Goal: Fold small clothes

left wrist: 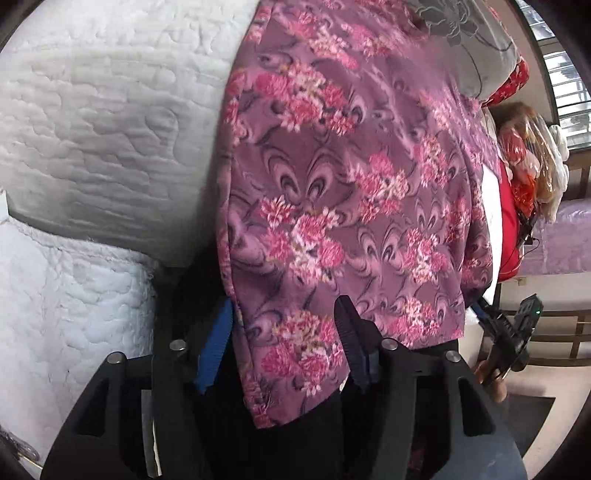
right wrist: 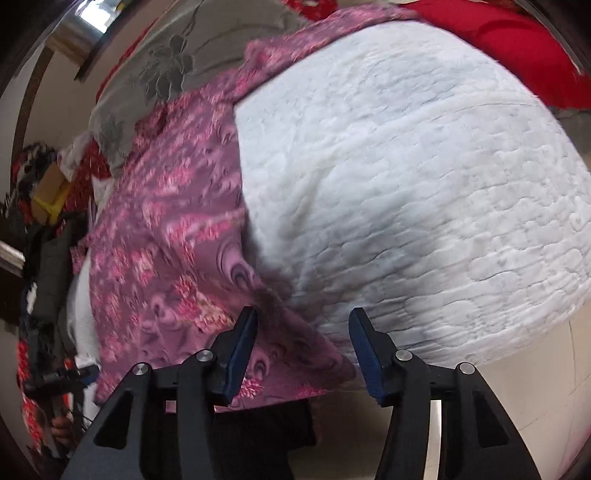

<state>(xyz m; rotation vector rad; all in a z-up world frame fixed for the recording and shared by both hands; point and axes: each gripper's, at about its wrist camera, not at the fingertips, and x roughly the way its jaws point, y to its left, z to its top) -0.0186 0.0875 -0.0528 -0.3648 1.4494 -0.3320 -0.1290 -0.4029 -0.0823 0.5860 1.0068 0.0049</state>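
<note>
White quilted mattress (left wrist: 92, 122) underneath, filling most of both views. Purple floral garment (left wrist: 332, 192) draped across that mattress and hanging over its near edge. Beyond the mattress, at its far end, a grey flowered pillow (left wrist: 465, 33) and a red cloth (right wrist: 517, 40). Off the mattress's side, a window with bars (left wrist: 561, 74) and a wooden frame (left wrist: 576, 332).

Left gripper (left wrist: 284, 332) at the mattress's near edge, jaws parted, blue pads (left wrist: 214, 343) either side of the hanging hem, cloth passing between them; impossible to tell whether the pads were touching the fabric, no pinch visible.

Right gripper (right wrist: 303, 347) likewise at the mattress's near edge, released, wide gap between its fingers (right wrist: 240, 354), a corner of the garment lying under and between them against the mattress side. Right view blurred across the fabric. Same right gripper seen small past the garment's edge in the left view (left wrist: 509, 332).
</note>
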